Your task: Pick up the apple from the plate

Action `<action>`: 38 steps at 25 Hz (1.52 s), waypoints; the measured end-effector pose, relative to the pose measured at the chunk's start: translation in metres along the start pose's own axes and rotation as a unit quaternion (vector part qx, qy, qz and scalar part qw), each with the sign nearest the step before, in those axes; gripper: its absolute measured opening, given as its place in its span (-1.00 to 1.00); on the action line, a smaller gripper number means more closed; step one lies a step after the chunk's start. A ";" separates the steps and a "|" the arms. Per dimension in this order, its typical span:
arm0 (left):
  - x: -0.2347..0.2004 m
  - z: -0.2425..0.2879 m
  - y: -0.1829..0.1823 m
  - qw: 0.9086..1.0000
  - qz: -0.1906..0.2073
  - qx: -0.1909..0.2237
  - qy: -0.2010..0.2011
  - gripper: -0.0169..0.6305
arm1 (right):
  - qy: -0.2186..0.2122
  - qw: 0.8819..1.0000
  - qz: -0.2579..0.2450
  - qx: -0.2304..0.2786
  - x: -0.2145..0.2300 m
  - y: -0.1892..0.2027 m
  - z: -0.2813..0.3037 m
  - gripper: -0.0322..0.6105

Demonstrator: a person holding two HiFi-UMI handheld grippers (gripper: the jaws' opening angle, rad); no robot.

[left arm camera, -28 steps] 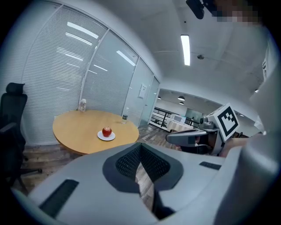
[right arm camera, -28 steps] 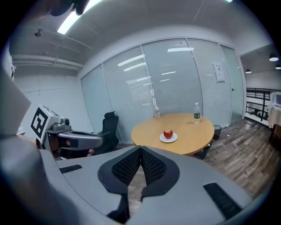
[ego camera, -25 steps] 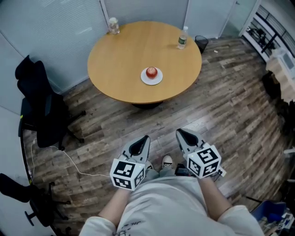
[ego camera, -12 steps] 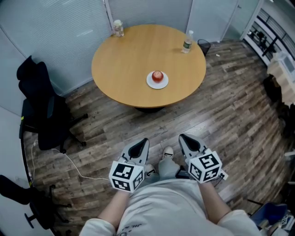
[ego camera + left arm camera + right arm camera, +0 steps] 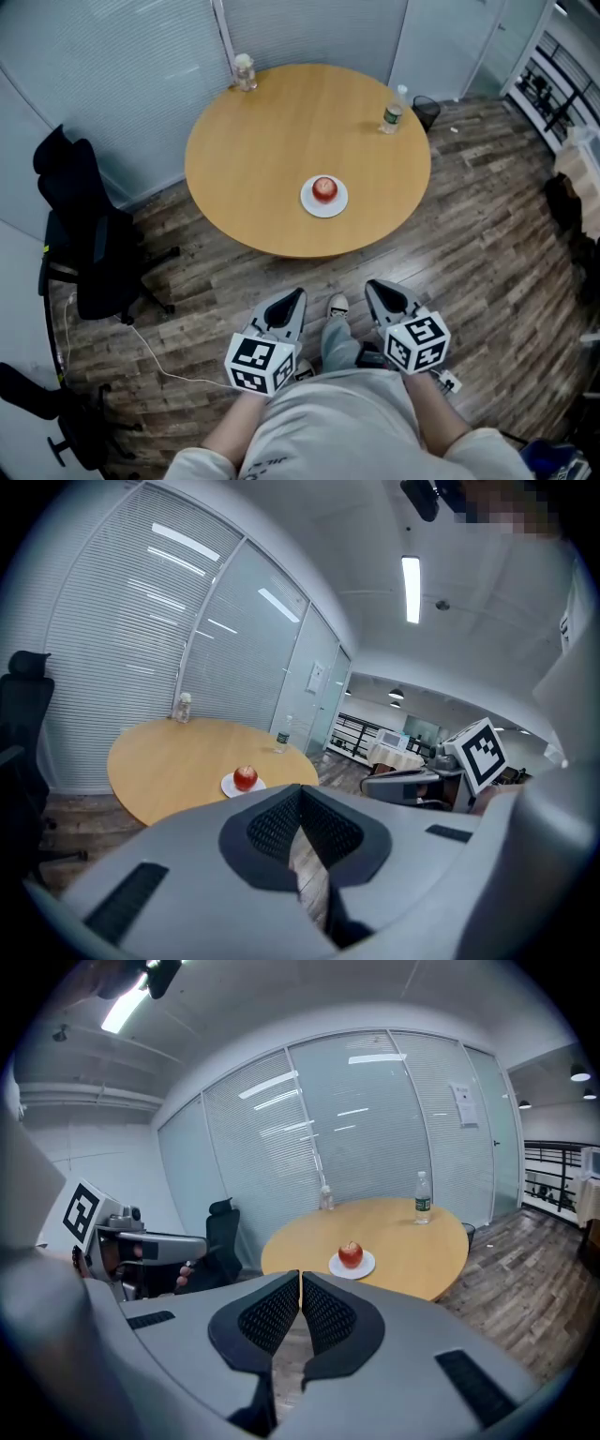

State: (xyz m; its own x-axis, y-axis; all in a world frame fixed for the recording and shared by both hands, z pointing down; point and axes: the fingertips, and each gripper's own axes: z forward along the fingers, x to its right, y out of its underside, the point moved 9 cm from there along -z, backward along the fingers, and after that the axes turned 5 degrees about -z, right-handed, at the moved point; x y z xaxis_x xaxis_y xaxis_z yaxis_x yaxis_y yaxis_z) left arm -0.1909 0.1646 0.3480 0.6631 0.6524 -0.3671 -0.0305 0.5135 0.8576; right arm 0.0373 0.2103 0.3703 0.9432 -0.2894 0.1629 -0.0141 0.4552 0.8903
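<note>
Standing off from the table [image 5: 253, 159] w/ both tools empty: left gripper [image 5: 296, 298] and right gripper [image 5: 374, 287] are each closed tight, pads meeting, nothing btwn them. Apple [image 5: 324, 188] sits upright on the white plate [image 5: 307, 202], toward the near edge of the round table, well apart from both grippers.

Main risk, imo: arriving w/ jaws shut. A closed tip would just nudge the apple. It's round, so it'd likely roll off the plate and, being close to the table edge, maybe onto the floor. Jaws need to be spread wide before the final reach, not at contact.

2nd risk: the grip itself. It's smooth curved skin vs two narrow pads, so an off-centre pinch could squirt the fruit out sideways. Pads need to go across the widest part. Coming in too low could catch the plate rim and drag or tip the plate, which looks light.

Water bottle [image 5: 392, 116] at the far right edge and the small container [image 5: 245, 71] at the back are well clear of the plate, so there's low risk of a knock there.
</note>
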 end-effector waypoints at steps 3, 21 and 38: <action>-0.009 0.035 -0.022 1.000 0.001 0.002 -0.002 -0.94 | -0.006 1.000 -0.008 0.003 0.033 -0.026 0.031 -0.80; -0.043 0.152 -0.095 0.998 -0.004 0.018 -0.053 -0.94 | -0.041 0.999 -0.027 0.003 0.143 -0.098 0.117 -0.80; -0.074 0.195 -0.106 0.999 0.004 -0.038 -0.011 -0.94 | -0.011 1.000 -0.007 -0.008 0.145 -0.110 0.151 -0.80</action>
State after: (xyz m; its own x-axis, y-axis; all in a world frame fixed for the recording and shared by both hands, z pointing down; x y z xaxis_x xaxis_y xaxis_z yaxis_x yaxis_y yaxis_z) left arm -0.0908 -0.0470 0.3546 0.6788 0.6448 -0.3513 -0.0928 0.5500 0.8300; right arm 0.1257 -0.0084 0.3603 0.9358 -0.3143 0.1594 0.0049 0.4640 0.8858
